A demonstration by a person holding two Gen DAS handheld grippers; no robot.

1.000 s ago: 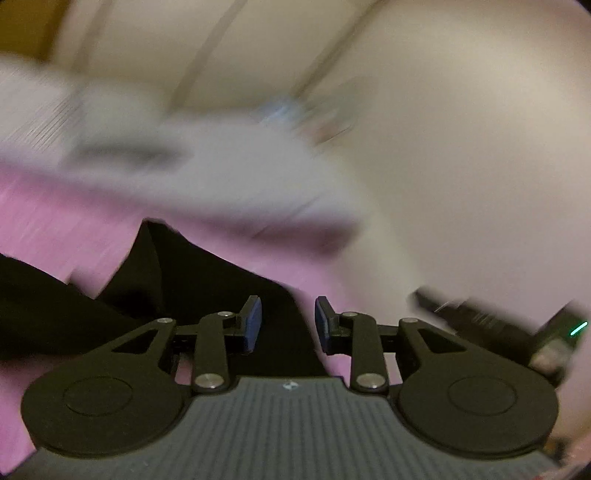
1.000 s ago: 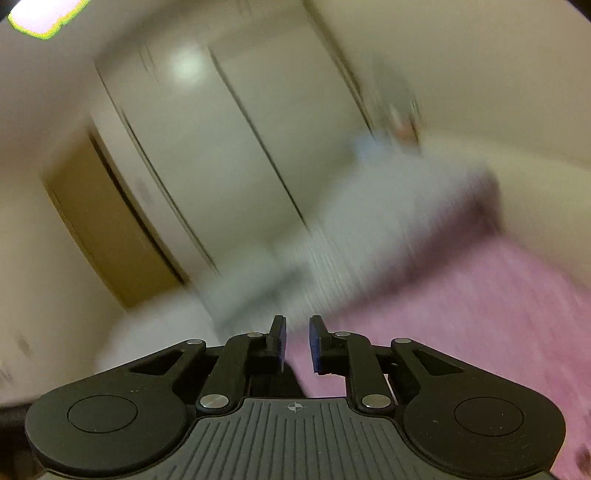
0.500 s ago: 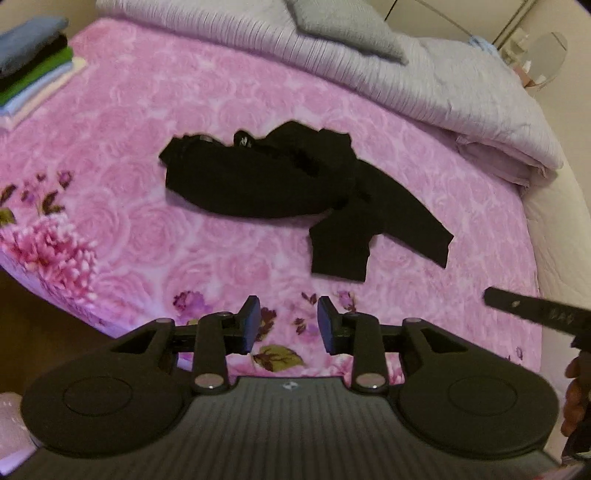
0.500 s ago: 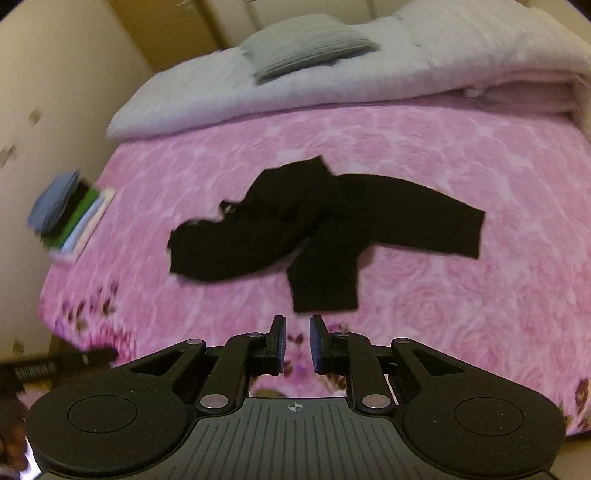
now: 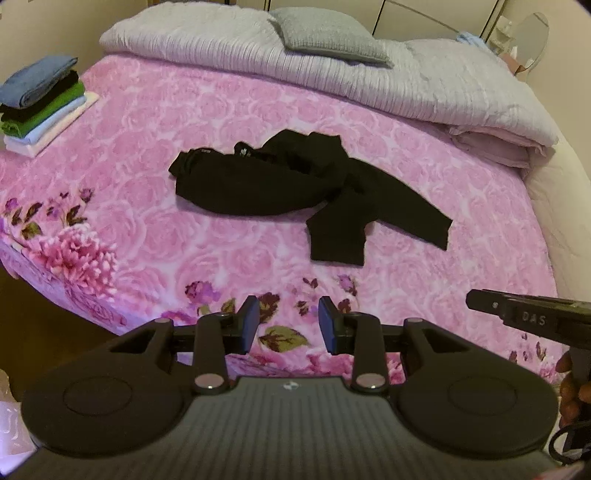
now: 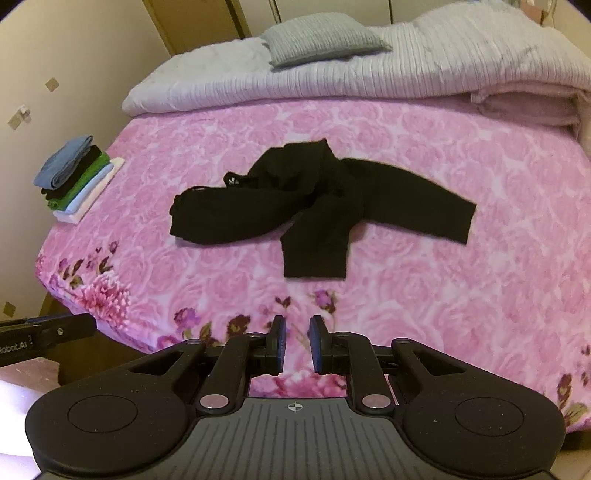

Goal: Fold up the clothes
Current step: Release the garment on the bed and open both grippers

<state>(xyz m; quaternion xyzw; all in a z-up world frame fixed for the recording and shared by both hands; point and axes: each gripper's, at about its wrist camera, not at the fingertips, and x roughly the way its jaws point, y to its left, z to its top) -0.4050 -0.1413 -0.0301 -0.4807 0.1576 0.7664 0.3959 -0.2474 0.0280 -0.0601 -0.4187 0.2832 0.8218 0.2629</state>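
Note:
A black long-sleeved garment (image 5: 280, 184) lies crumpled in the middle of the pink rose-patterned bed (image 5: 155, 236), its two sleeves spread toward the front right. It also shows in the right wrist view (image 6: 295, 206). My left gripper (image 5: 288, 325) is open and empty above the bed's near edge, well short of the garment. My right gripper (image 6: 294, 343) is open with a narrower gap, empty, also over the near edge (image 6: 424, 314). The right gripper's tip shows at the right of the left wrist view (image 5: 517, 314).
A stack of folded clothes (image 5: 40, 103) sits at the bed's far left corner, also in the right wrist view (image 6: 77, 177). A folded grey quilt (image 5: 332, 70) with a grey pillow (image 5: 328, 35) runs across the head of the bed. Wardrobe doors stand behind.
Both views swung down from the wall and wardrobe, blurred, onto the bed and have steadied. The garment now lies free on the bed; one second ago dark cloth was close under the left gripper.

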